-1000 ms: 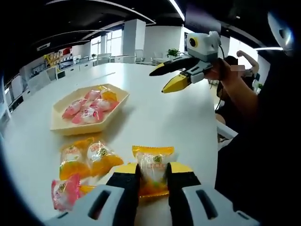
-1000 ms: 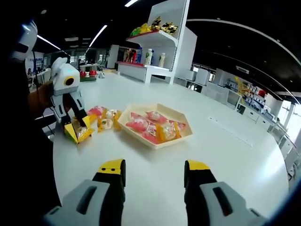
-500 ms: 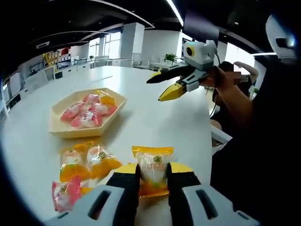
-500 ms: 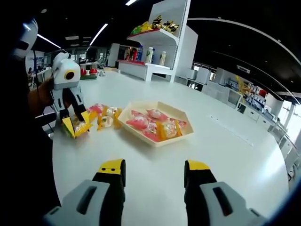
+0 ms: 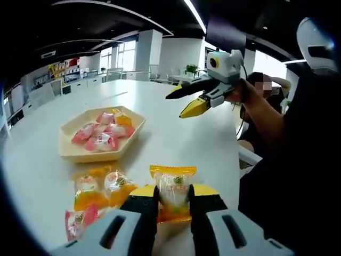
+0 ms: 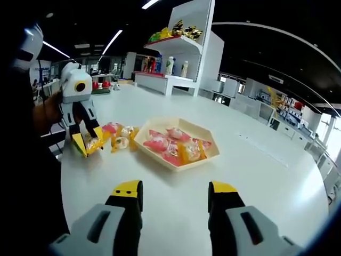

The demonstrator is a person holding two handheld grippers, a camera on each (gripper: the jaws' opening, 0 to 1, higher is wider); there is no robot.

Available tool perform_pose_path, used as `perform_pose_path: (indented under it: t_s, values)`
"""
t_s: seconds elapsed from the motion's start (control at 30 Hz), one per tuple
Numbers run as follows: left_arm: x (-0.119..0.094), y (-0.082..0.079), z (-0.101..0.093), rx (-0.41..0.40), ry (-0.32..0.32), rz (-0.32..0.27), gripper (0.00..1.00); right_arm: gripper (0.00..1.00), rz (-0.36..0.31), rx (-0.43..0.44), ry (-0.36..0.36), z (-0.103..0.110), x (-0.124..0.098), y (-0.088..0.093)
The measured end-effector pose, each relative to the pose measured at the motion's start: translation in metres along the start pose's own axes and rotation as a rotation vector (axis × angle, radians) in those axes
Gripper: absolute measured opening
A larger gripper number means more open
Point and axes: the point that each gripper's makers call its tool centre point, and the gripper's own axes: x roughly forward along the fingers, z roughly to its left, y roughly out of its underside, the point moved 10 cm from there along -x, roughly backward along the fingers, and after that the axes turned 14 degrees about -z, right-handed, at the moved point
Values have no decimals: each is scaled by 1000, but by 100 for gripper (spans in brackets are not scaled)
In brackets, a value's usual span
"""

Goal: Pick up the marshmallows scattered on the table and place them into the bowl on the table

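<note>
In the left gripper view, the left gripper (image 5: 173, 198) is clenched on an orange-wrapped marshmallow (image 5: 173, 191), its two yellow-tipped jaws pressed against the packet's sides just above the white worktop (image 5: 176, 130). To that packet's left lie two more orange packets (image 5: 104, 186), touching each other, and a pink packet (image 5: 79, 221) nearer the lower edge. Beyond them sits the cream hexagonal bowl (image 5: 101, 136), holding several pink packets and at least one orange one. The right gripper (image 5: 186, 101) hangs in the air above the far side of the worktop, held by a hand (image 5: 242, 90), jaws parted with nothing between them.

In the right gripper view, the right gripper (image 6: 173, 193) is released, jaws wide apart over bare worktop. The bowl (image 6: 178, 145) lies ahead, with loose packets (image 6: 118, 136) just beside its left edge. A white shelf unit (image 6: 189, 45) carrying bottles and snacks stands behind the worktop.
</note>
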Motion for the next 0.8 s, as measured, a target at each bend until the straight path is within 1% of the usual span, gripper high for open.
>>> perform_pose_path:
  t_s: [0.1, 0.17, 0.27, 0.43, 0.8]
  values:
    - [-1, 0, 1, -2, -5, -14, 24, 49, 5, 3, 5, 0, 0, 2]
    - [-3, -3, 2, -35, 4, -50, 24, 49, 9, 6, 4, 0, 0, 5]
    - [-5, -5, 3, -42, 0, -67, 24, 49, 12, 11, 1, 1, -1, 7]
    - [-7, -8, 7, -47, -24, -87, 24, 49, 11, 15, 7, 2, -2, 8]
    - [-9, -14, 9, -33, -39, -134, 24, 49, 10, 20, 6, 2, -4, 9]
